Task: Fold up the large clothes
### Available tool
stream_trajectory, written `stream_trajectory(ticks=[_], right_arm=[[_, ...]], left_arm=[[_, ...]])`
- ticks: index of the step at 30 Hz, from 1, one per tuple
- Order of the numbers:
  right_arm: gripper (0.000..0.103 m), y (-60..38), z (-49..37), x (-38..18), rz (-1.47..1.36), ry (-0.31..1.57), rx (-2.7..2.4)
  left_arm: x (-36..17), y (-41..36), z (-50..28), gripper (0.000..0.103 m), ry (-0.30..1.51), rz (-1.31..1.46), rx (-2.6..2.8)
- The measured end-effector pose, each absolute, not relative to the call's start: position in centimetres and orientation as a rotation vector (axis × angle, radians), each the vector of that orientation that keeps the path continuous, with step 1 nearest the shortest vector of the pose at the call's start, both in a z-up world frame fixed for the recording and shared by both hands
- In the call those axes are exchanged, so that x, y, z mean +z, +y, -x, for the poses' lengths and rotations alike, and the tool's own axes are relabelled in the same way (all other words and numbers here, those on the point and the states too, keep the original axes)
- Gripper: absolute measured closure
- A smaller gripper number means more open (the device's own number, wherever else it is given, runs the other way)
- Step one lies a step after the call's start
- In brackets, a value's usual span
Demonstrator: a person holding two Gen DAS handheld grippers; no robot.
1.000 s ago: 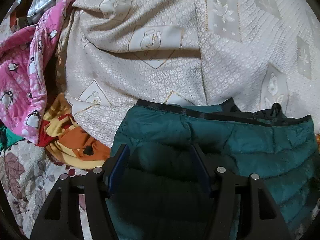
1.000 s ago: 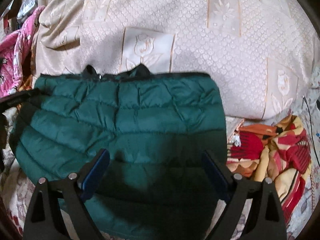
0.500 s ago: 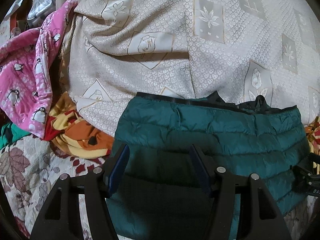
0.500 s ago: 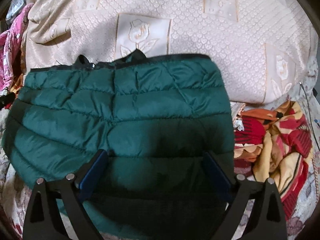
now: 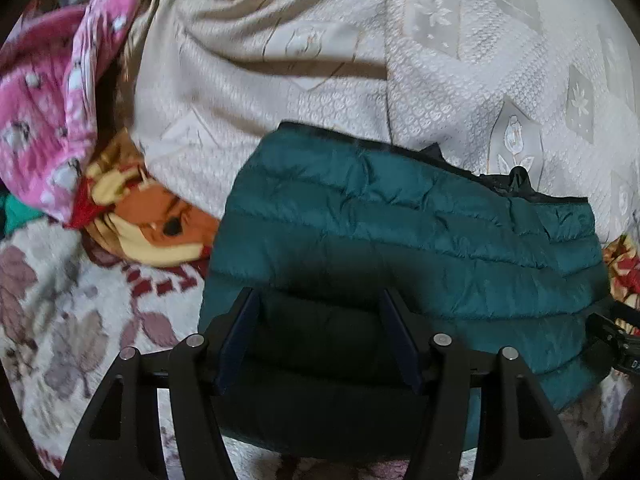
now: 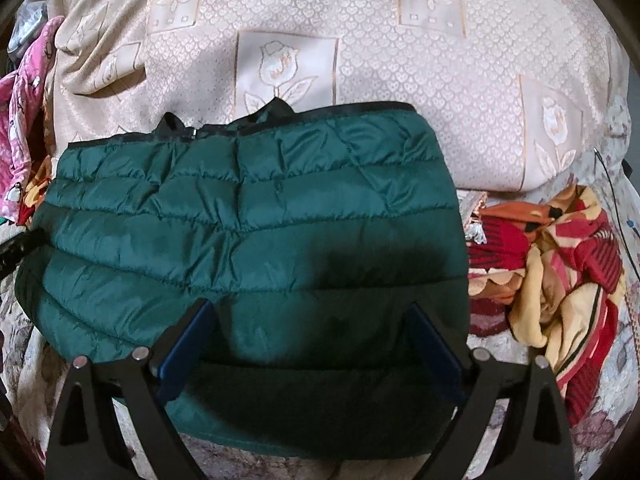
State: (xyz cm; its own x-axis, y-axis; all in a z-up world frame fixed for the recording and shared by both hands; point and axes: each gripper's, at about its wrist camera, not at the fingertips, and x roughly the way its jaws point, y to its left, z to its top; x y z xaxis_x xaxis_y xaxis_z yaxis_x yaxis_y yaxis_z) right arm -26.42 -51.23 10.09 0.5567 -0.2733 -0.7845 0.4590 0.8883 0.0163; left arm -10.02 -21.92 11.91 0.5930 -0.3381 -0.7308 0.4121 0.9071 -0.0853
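A dark green quilted puffer jacket (image 5: pixel 400 240) lies folded into a compact rectangle on the bed, its black-trimmed edge on the far side. It fills the middle of the right wrist view (image 6: pixel 248 232) too. My left gripper (image 5: pixel 320 320) is open and empty, hovering over the jacket's near left part. My right gripper (image 6: pixel 310 332) is open and empty over the jacket's near right part. The right gripper's tip also shows at the right edge of the left wrist view (image 5: pixel 612 340).
A cream patterned bedspread (image 6: pixel 360 60) is bunched behind the jacket. A pink penguin-print garment (image 5: pixel 48 120) and an orange-yellow cloth (image 5: pixel 152 220) lie to the left. A red-and-yellow cloth (image 6: pixel 552 264) lies to the right. A floral cover (image 5: pixel 60 320) is underneath.
Both grippers have drawn back and up from the jacket, so more of it shows. The jacket itself has stayed in place, folded. Both grippers stay open.
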Motion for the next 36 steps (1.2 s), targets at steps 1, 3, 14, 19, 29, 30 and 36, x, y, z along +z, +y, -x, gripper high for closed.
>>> stream_trajectory(ticks=[1,3,14,19,29,30,36], right_arm=[[0.005,-51.4,26.4,10.1,-0.233,0.881,-0.440],[0.005,-51.6,26.5,10.0,-0.245,0.884,-0.439],[0.005,-54.9,27.1,9.6,-0.323,0.871,-0.454],[0.005,-56.0,27.1,9.3,-0.332,0.877,-0.464],[0.000,-57.9,26.5,8.3,-0.369,0.878,-0.466],[0.000,-58.3,26.4,8.1,-0.384,0.877,-0.462],[0.000,-60.7,25.8,6.5,-0.499,0.879,-0.383]], left_arm=[[11.8,-21.7,9.9,0.059,0.834,-0.079,-0.442],[11.8,-21.3,9.6,0.059,0.837,-0.050,-0.447],[10.9,-18.3,6.6,0.059,0.929,0.173,-0.493],[10.3,-18.2,6.3,0.055,0.934,0.177,-0.505],[9.2,-18.5,5.1,0.043,0.963,0.203,-0.557],[9.1,-18.4,5.0,0.041,0.966,0.208,-0.563],[8.4,-18.5,3.7,0.031,1.000,0.239,-0.626]])
